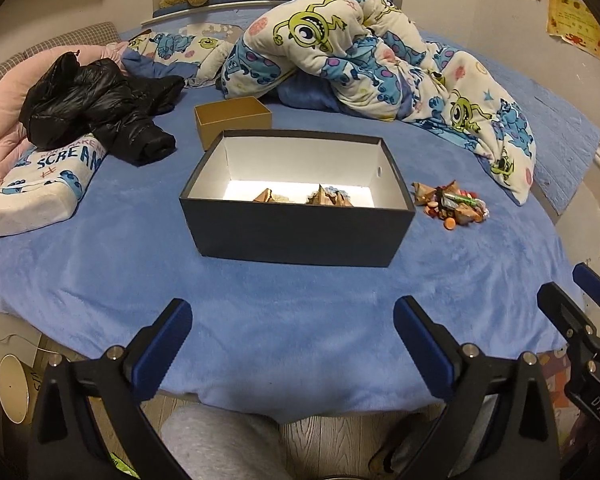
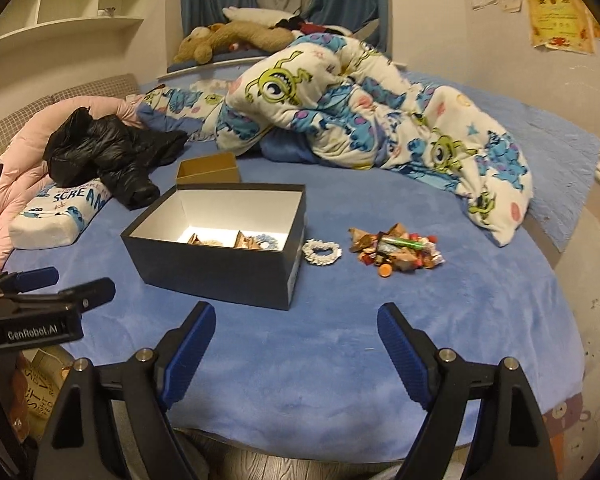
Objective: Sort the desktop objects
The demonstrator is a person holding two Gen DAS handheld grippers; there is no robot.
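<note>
Presently, from my left wrist view: my left gripper [image 1: 291, 344] hangs over the near edge of the blue blanket [image 1: 259, 312], its jaws spread wide with nothing between them. Item: one dark open box [image 1: 300, 236], white inside, standing on the blanket straight ahead, well apart from my fingers; brown folded pieces lie on its floor, too small to name. Item: one small brown cardboard box [image 1: 233, 122], open, just behind the dark box to the left. Item: one heap of small objects [image 1: 452, 204], wrappers, orange and red round bits and a green stick, on the blanket just right of the dark box. Item: black jacket [image 1: 99, 108] on a printed pillow [image 1: 39, 188] at left; cartoon quilt [image 1: 380, 60] bunched behind. My right gripper [image 1: 580, 308] shows at the right edge, side on. From my right wrist view: my right gripper [image 2: 295, 340] hovers above the blanket's near edge, jaws likewise wide apart and holding nothing. Item: the dark box [image 2: 215, 276] ahead and left, a divider and brown pieces visible inside. Item: one white frilly ring [image 2: 322, 253], seemingly a hair tie, lying just beside the box's right wall. Item: the heap [image 2: 396, 250], further right, near the ring but apart from it. Item: the cardboard box [image 2: 207, 170] behind. My left gripper [image 2: 51, 292] enters at left, fingers parted.
</note>
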